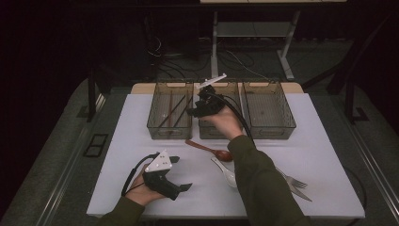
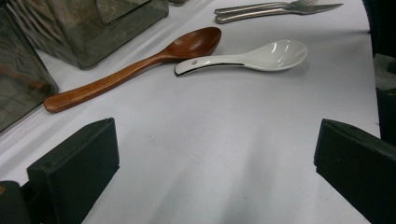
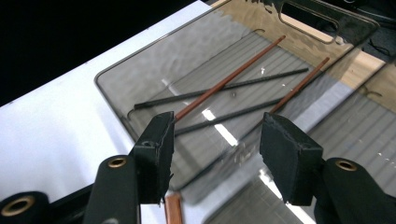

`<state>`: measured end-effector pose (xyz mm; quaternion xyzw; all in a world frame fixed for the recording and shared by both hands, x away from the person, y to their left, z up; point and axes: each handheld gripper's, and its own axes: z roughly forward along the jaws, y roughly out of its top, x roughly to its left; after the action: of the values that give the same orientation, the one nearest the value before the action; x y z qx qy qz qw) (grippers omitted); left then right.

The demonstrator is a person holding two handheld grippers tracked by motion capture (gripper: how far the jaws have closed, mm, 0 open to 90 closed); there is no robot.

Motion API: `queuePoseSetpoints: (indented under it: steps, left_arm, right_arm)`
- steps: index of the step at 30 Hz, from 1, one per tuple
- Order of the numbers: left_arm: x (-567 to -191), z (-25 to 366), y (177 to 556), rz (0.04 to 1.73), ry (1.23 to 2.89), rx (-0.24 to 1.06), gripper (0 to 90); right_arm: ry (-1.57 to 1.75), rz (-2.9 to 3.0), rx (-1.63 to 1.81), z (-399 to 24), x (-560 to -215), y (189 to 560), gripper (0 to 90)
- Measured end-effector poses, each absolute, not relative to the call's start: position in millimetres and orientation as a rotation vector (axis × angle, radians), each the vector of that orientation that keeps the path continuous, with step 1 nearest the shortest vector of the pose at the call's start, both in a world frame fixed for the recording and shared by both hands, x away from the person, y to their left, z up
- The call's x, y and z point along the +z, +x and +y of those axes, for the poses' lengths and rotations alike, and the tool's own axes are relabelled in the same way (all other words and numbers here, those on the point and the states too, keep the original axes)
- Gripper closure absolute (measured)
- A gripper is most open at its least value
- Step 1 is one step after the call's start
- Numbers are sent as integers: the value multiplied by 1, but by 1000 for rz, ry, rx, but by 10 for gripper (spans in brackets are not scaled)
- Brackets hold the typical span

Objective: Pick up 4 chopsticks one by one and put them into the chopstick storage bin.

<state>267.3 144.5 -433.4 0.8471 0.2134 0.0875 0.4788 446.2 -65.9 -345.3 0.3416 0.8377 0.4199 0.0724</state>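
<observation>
Chopsticks point(image 3: 233, 77) lie in the left bin point(image 1: 170, 110), at the tabletop's far edge: two reddish-brown sticks crossed over two dark ones, flat on the ribbed floor. Right gripper point(image 3: 215, 140) hangs over that bin's near wall, jaws about half open w/ nothing between them, pads clear of the sticks. In the high view it's the right gripper point(image 1: 203, 104) held up above the seam btw. left and middle bins.

Left gripper point(image 1: 181, 173) rests near the tabletop's near-left corner, jaws wide apart, nothing held; in its own view the left gripper point(image 2: 215, 154) has bare tabletop point(image 2: 224, 130) btw. the pads.

Three smoked see-through bins in a row along the far edge. Middle bin point(image 1: 217, 127) is mostly hidden by the hand, contents can't tell. Right bin point(image 1: 268, 110): can't make out anything in it.

Toward the near edge, centre: wooden spoon point(image 2: 135, 65) and white ceramic soup spoon point(image 2: 252, 58), just beside each other, bowls close. Fork point(image 1: 294, 180) and knife point(image 1: 301, 190) lie together toward the near-right corner.

No readable labels or writing.
</observation>
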Motion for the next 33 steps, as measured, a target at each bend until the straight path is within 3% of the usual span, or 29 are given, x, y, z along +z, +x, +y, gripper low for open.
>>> queuePoseSetpoints:
  steps: [10, 24, 33]
  left_arm:
    - [-434, 145, 267, 533, 2062, 217, 0]
    - [-433, 148, 268, 550, 2073, 223, 0]
    - [-434, 148, 268, 556, 2074, 225, 0]
  right_arm:
    - [1018, 2482, 1334, -111, -340, 425, 425]
    - [975, 2465, 1385, -157, -349, 393, 322]
    - [984, 2441, 1441, -184, -360, 372, 321]
